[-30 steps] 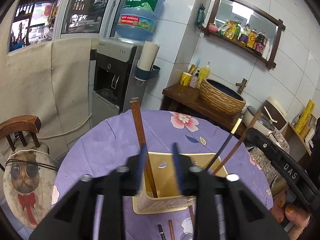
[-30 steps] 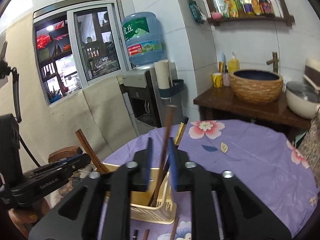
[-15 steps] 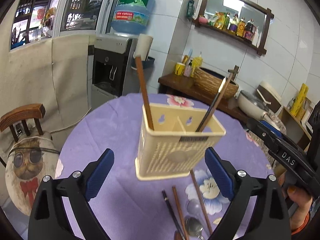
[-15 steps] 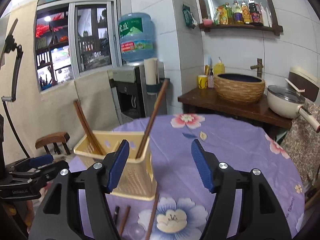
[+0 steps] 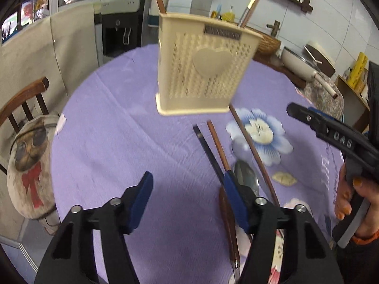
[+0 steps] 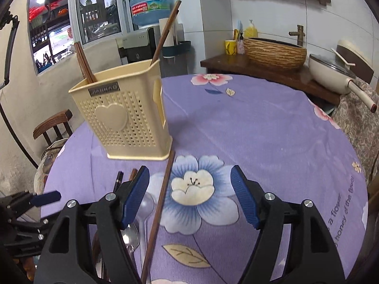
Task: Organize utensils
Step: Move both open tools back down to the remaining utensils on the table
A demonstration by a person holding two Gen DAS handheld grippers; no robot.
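Note:
A cream utensil holder [image 5: 201, 71] [image 6: 128, 118] stands on the purple flowered tablecloth [image 6: 260, 130] with brown chopsticks [image 6: 165, 33] upright in it. In front of it lie a dark chopstick [image 5: 208, 146], a short brown chopstick [image 5: 216, 142], a long brown chopstick [image 6: 161, 201], a metal spoon [image 5: 245, 179] and a clear spoon [image 6: 146, 203]. My left gripper [image 5: 188, 189] hovers low over the cloth, jaws closing on nothing, its right pad over the spoon and chopsticks. My right gripper [image 6: 189, 189] is opening above the blue flower, with the long chopstick lying on the cloth below its gap, untouched.
A wooden chair with a cat cushion [image 5: 28, 156] stands at the table's left edge. Behind the table are a water dispenser [image 6: 142, 45], a dark side table with a woven basin [image 6: 274, 52] and a cream pot [image 6: 331, 71]. A person's hand [image 5: 350, 203] holds the right gripper.
Both grippers let go of chopsticks that now stand in the holder, pulled back and sank toward the table. The left jaws have narrowed since half a second ago.

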